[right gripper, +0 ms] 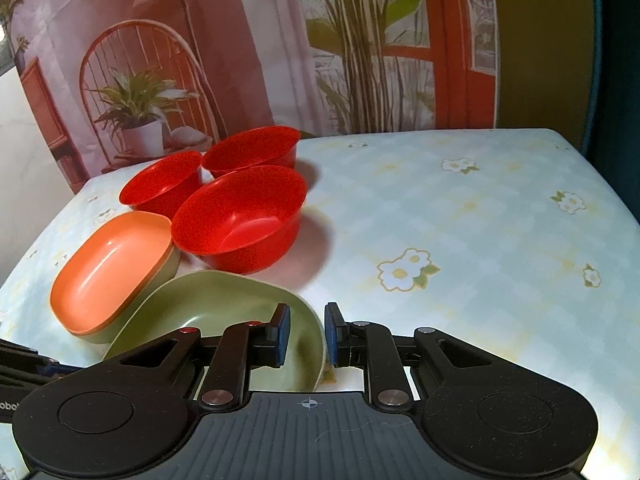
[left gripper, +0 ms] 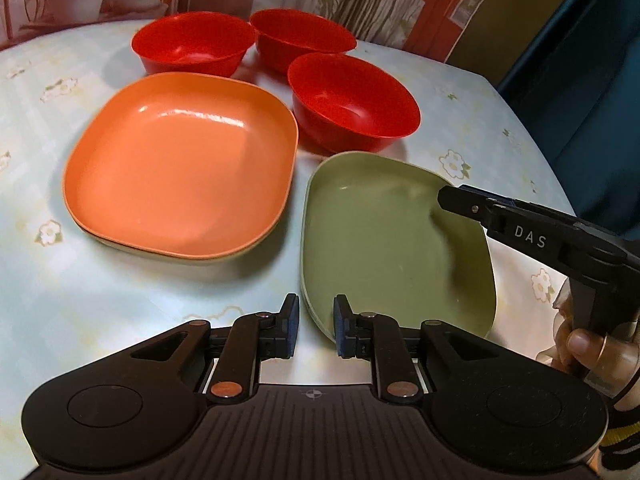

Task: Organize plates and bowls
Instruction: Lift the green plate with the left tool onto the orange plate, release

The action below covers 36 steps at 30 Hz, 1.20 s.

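A green plate lies on the table, also in the right wrist view. My left gripper is open, its fingers either side of the plate's near left rim. My right gripper is open astride the plate's right rim; it shows from the side in the left wrist view. An orange plate sits stacked on a green one at the left, also in the right wrist view. Three red bowls stand behind.
The table has a pale floral cloth; its right edge meets a dark blue wall. A printed backdrop hangs behind the table's far edge. The person's hand holds the right gripper's handle.
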Motion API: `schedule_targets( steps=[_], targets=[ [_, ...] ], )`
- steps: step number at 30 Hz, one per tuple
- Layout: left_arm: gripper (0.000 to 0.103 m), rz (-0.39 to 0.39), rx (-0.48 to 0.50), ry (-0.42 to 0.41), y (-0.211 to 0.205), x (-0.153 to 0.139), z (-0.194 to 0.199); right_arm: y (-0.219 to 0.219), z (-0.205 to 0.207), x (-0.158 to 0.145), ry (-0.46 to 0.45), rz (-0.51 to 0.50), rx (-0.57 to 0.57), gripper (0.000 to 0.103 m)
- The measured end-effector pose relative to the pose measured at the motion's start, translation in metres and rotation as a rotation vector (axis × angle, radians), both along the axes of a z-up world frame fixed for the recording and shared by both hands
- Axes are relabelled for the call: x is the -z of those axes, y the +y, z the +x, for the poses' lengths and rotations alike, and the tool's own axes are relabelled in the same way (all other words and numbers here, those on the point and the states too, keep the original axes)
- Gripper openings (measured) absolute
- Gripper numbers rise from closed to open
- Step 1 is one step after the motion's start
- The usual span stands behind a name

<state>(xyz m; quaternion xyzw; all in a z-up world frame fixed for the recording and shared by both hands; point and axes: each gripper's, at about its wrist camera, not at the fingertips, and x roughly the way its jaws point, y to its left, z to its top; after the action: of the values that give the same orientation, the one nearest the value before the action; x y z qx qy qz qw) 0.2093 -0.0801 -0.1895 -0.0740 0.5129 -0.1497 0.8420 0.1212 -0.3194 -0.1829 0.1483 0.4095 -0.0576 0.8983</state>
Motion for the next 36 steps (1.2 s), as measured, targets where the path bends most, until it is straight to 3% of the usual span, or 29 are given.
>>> schedule_targets(
  steps=[4,20,36],
  targets=[
    [0.019,-0.033,-0.012,0.017,0.002,0.005,0.001,-0.001,0.0,0.001,0.002,0.008,0.0,0.018],
    [0.018,-0.028,0.015,-0.006,0.003,0.0,0.0,0.001,-0.004,0.001,0.009,0.011,0.014,0.016],
    [0.018,-0.07,0.029,-0.109,0.024,-0.027,-0.017,0.016,-0.012,-0.036,-0.032,0.001,0.048,0.016]
  ],
)
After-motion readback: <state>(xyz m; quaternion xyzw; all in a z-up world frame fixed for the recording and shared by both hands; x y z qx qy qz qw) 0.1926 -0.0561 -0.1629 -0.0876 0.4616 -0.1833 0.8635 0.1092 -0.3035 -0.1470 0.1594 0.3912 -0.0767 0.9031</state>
